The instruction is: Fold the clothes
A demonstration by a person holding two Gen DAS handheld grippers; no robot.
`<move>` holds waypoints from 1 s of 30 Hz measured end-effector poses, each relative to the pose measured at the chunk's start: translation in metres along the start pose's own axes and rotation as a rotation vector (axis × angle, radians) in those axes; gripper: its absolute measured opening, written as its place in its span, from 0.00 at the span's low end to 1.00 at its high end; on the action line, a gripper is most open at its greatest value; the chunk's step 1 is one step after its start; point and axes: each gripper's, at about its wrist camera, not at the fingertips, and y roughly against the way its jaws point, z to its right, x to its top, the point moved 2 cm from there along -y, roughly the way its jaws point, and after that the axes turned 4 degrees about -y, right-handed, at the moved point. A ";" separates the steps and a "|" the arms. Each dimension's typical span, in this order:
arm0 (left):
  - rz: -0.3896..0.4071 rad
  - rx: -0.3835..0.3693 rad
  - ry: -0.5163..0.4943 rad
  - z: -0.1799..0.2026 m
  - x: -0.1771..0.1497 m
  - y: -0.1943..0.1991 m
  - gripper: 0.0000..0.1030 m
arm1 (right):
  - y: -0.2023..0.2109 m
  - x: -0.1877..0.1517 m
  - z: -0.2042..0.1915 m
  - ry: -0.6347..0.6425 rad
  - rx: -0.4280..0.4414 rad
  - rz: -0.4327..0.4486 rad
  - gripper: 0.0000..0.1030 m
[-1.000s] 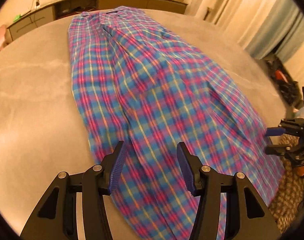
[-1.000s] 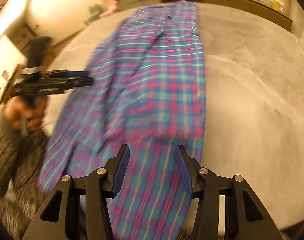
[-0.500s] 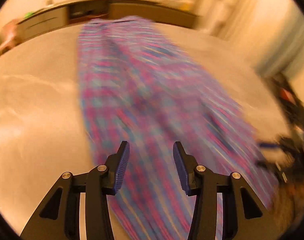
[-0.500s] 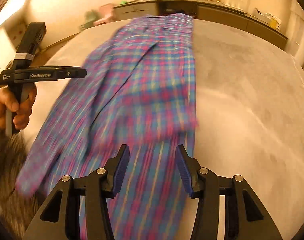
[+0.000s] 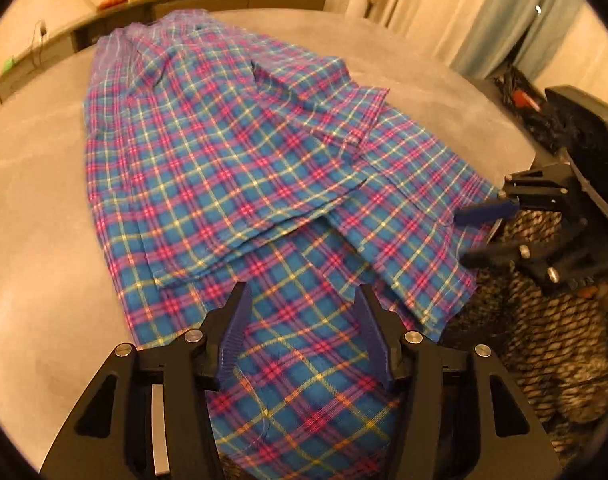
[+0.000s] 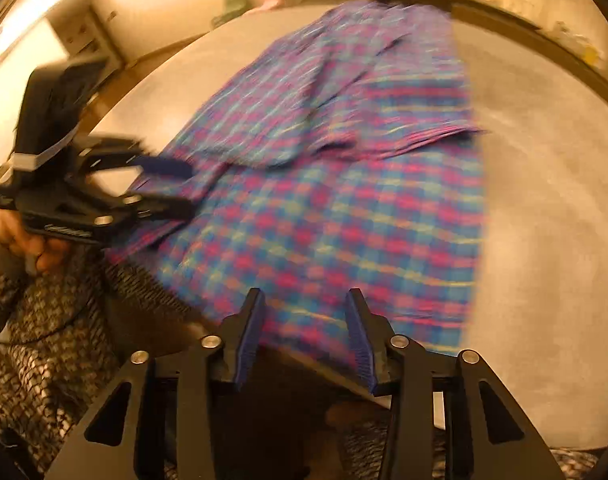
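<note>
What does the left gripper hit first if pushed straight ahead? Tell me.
Probably the plaid shirt: the open left gripper points along it, just short of the folded-over layer's hem. How high it hovers above the cloth is unclear.

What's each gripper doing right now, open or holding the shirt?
Left gripper: open, holding nothing, fingers over the plaid shirt.
Right gripper: open, holding nothing, over the shirt's near edge.

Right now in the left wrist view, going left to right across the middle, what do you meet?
Bare grey table surface → blue-and-pink plaid shirt → right gripper, its blue-padded fingers at the shirt's edge.
</note>
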 end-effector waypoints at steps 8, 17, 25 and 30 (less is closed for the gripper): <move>0.047 0.115 0.227 -0.040 -0.046 0.049 0.64 | 0.030 0.006 0.054 -0.228 -0.130 0.140 0.63; 0.014 0.068 0.193 -0.026 -0.063 0.038 0.17 | 0.004 -0.001 0.047 -0.144 -0.267 0.019 0.22; 0.133 -0.180 0.293 -0.066 -0.001 0.067 0.05 | 0.050 0.048 0.041 -0.177 0.001 0.180 0.04; 0.206 -0.205 0.496 -0.169 0.095 0.063 0.06 | 0.071 0.171 0.070 -0.260 0.099 0.306 0.04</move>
